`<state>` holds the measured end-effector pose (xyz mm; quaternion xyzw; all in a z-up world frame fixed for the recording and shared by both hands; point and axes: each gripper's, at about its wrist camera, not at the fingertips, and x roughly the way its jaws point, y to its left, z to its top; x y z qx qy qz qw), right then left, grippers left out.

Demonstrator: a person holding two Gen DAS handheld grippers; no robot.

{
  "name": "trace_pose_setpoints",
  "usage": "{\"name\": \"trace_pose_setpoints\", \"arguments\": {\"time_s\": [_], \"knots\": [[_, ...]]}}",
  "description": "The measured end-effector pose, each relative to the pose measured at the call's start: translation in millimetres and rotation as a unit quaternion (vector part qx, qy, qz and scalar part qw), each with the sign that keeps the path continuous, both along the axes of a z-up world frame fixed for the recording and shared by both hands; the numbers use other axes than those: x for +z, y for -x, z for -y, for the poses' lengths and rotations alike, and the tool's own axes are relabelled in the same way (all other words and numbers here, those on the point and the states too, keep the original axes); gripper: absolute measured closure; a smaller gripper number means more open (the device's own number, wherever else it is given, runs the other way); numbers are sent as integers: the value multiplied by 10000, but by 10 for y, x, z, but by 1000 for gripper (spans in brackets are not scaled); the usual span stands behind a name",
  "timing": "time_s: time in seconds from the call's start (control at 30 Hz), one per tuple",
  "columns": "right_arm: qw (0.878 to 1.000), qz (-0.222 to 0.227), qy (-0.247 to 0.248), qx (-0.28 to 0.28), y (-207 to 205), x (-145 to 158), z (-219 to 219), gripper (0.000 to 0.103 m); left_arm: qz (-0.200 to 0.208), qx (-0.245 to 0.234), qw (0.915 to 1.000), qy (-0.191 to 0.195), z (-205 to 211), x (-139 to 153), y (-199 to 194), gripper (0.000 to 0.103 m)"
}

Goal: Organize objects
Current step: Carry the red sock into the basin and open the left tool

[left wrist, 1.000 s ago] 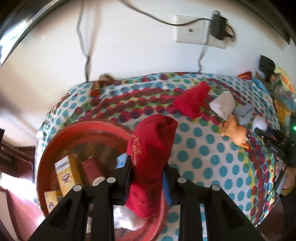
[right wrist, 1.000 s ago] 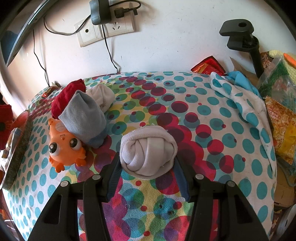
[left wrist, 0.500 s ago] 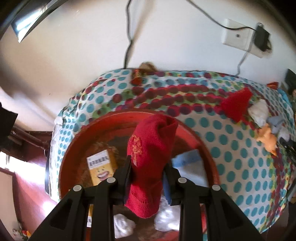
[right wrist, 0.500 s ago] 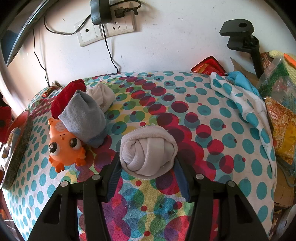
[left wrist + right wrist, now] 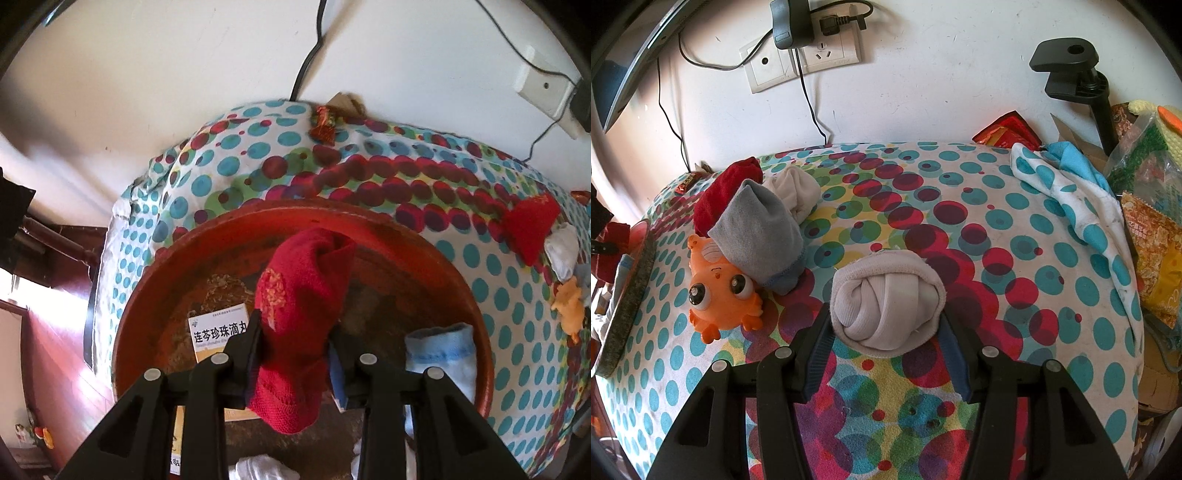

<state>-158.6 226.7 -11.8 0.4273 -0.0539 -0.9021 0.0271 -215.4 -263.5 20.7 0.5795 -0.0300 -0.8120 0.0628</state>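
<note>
My left gripper [image 5: 295,332] is shut on a red knitted sock [image 5: 299,317] and holds it above the round red tray [image 5: 369,218]. The tray holds a medicine box [image 5: 218,332], a light blue sock [image 5: 439,350] and white cloth [image 5: 258,469]. My right gripper [image 5: 886,321] is shut on a rolled beige sock [image 5: 886,299] just above the dotted tablecloth [image 5: 997,229]. To its left lie a grey sock [image 5: 757,236], an orange toy fish [image 5: 720,291], a red sock [image 5: 727,188] and another beige sock [image 5: 798,192].
The tray's edge [image 5: 631,295] shows at the far left of the right wrist view. Snack bags [image 5: 1152,236] and a black clamp stand [image 5: 1082,81] crowd the right side. Wall sockets with cables [image 5: 812,51] are behind the table. The table's left edge [image 5: 110,258] drops to a wooden floor.
My left gripper has carried the red sock leftward, from the tray's right rim to over the tray's middle. The right gripper with the beige sock has stayed still.
</note>
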Motion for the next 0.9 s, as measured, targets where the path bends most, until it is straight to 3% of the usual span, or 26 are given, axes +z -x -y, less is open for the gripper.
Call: {"name": "trace_pose_setpoints", "arguments": {"time_s": [0.2,0.23,0.43,0.7,0.9], "knots": [[10000,2,-16,-8,0,2,3,51,-6,133,9996,243,30,-66,26,60],[10000,3,-24,-8,2,-1,3,51,-16,153,9996,220,41,-67,24,55],[10000,6,-58,-11,5,-5,10,51,-163,161,9996,142,65,12,-90,51],[9998,26,-220,-19,23,-12,34,52,-464,-36,9989,16,-28,179,-533,50],[9993,40,-375,-26,25,-4,69,52,-446,-469,9976,-231,-154,179,-847,50]]}}
